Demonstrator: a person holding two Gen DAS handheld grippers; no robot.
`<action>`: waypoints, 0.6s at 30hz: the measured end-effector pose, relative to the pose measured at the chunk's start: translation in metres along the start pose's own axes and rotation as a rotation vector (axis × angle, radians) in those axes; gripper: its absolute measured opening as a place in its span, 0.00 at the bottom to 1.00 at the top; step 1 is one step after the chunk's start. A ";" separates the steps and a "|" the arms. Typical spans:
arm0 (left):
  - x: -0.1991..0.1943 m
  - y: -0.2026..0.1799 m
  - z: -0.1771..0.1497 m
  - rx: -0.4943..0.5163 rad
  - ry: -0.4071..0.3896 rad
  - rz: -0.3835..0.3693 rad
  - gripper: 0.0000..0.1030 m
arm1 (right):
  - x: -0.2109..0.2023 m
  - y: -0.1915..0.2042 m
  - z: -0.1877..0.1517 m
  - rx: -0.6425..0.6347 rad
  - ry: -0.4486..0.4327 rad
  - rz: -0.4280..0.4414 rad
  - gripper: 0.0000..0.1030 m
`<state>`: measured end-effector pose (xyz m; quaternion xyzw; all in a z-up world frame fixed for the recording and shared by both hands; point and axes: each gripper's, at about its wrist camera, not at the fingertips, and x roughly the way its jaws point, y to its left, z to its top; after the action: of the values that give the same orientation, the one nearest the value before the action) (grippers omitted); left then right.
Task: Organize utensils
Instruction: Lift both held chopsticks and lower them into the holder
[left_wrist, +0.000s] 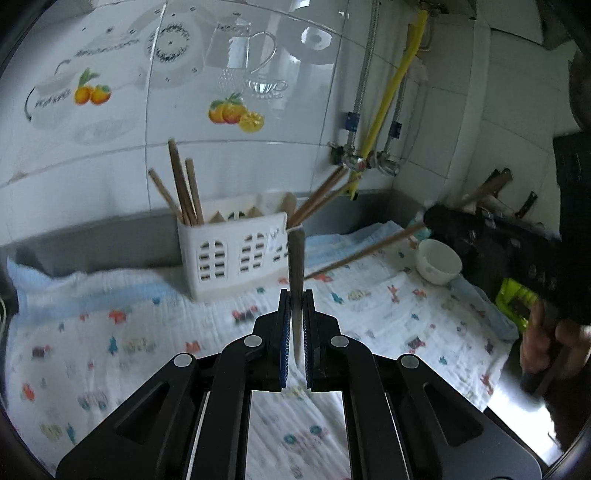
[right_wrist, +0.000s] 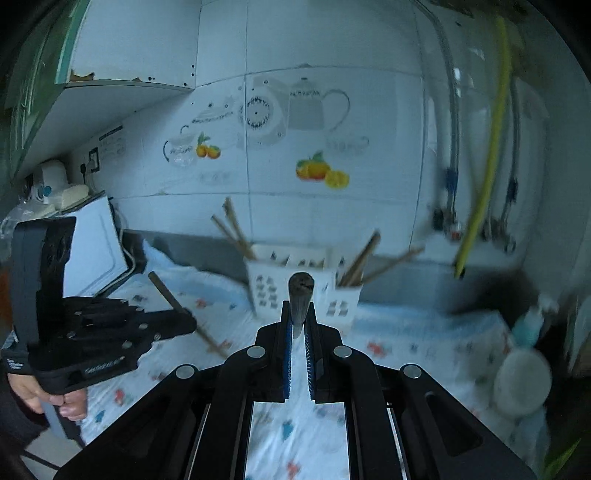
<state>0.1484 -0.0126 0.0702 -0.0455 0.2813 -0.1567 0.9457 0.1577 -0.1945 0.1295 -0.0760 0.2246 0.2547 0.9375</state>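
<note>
Chopsticks are thin brown wooden sticks. Left claw (left_wrist: 296, 295) is clamped on one chopstick (left_wrist: 295, 258), pointing to 12 o'clock; right claw (right_wrist: 298, 308) is clamped on another (right_wrist: 301, 295). White slotted holder (left_wrist: 232, 251) stands on the cloth-covered counter (left_wrist: 110, 332): three sticks (left_wrist: 183, 188) in its left end, at least two (left_wrist: 317, 199) leaning toward 2 o'clock. One white bowl (left_wrist: 437, 262) at 3 o'clock.

In front of me: white tiled wall (left_wrist: 258, 155) with printed oranges (left_wrist: 236, 112) and teapot decals (right_wrist: 314, 107). Yellow hose (left_wrist: 397, 81) and two braided metal hoses (left_wrist: 364, 66) run down the right corner to valves (left_wrist: 364, 160). Tabletop covered by a patterned white cloth (left_wrist: 369, 314). Wall socket (right_wrist: 94, 158) far left, cabinet underside (right_wrist: 125, 85) above it. Dim, bluish daylight.
</note>
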 end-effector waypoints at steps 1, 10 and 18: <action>0.002 0.001 0.007 0.010 -0.002 0.005 0.05 | 0.003 -0.002 0.007 -0.009 -0.003 -0.007 0.06; -0.005 0.008 0.076 0.051 -0.124 0.035 0.05 | 0.032 -0.021 0.063 -0.062 -0.014 -0.072 0.06; -0.003 0.014 0.138 0.078 -0.260 0.132 0.05 | 0.081 -0.034 0.075 -0.092 0.066 -0.093 0.06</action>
<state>0.2250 0.0011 0.1848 -0.0099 0.1525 -0.0980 0.9834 0.2655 -0.1683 0.1602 -0.1375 0.2397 0.2182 0.9360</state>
